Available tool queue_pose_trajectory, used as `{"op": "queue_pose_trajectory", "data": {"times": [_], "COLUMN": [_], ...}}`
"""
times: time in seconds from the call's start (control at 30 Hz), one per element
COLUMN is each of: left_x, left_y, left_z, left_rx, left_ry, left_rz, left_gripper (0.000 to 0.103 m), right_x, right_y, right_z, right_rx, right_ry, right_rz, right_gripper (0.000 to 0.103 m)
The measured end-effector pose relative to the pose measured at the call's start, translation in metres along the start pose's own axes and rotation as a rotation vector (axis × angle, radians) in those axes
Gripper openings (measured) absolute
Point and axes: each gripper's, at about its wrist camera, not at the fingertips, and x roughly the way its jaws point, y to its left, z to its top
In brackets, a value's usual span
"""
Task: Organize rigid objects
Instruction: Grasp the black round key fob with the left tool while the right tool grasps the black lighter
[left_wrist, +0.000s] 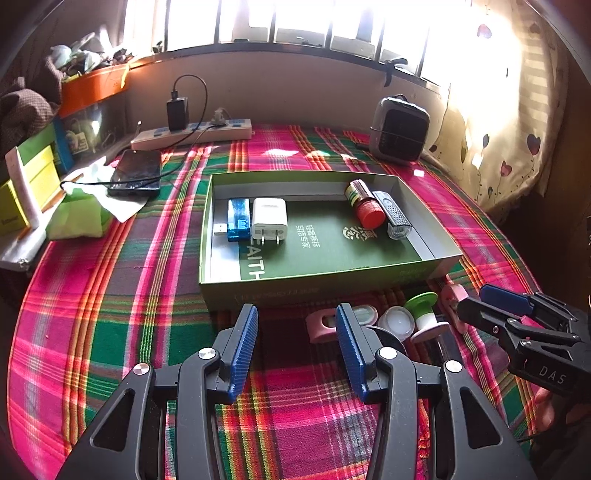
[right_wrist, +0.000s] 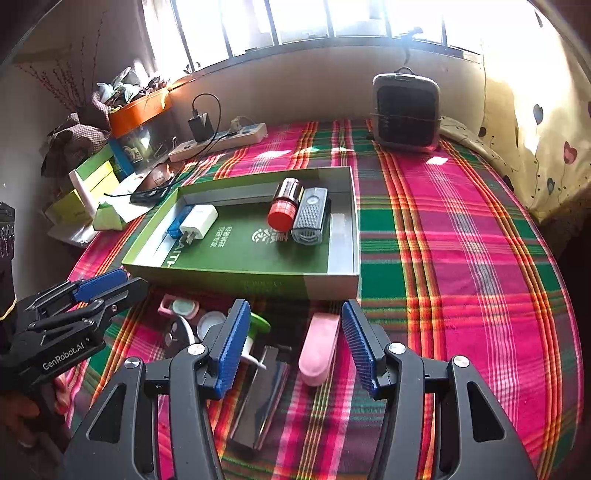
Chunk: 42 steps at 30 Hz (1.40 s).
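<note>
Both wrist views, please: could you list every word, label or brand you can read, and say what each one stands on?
"GenRobot.AI": on the side of the left gripper, in the right wrist view.
"DAS": on the side of the right gripper, in the left wrist view.
"EAITH": white letters on the floor of the green box, cut off by its front wall.
Chinese characters and a round logo beside them: too small to read.
Label on the red-capped bottle: blurred.
</note>
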Motion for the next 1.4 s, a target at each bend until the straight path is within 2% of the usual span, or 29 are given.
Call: {"op": "queue_pose_trajectory", "data": {"times": [0.37, 0.63, 0.93, 1.27, 1.4], "left_x": [-0.004, -0.004, -0.002, 0.007, 0.010], "left_y": [0.004, 0.007, 0.005, -0.007, -0.010], "left_z": [-0.018, -0.025, -0.026, -0.026, -0.024], "left_rx": [-0.021, -0.034, -0.035, -0.014, -0.003], "left_ry": [0.019, 0.036, 0.050, 0.086, 0.096], "left_rz": [-0.029, -0.064, -0.110, -0.171, -0.167], "left_gripper": [0.043, 0.043, 0.043, 0.044, 0.044], "right_x": [0.002, 0.012, 0.011, 0.008, 0.006], "right_y": [0.014, 0.025, 0.026, 0.015, 0.012], "right_z": [-0.030, -0.037, -0.039, -0.038, -0.038], "right_rx": [-0.051, -0.103, -0.108, -0.088, -0.088], "right_ry": [0.054, 0.079, 0.065, 0.059, 0.058], "right_rz": [-0.008, -0.047, -0.076, -0.070, -0.063], "right_gripper": [0.053, 0.053, 0.053, 0.034, 0.028]}}
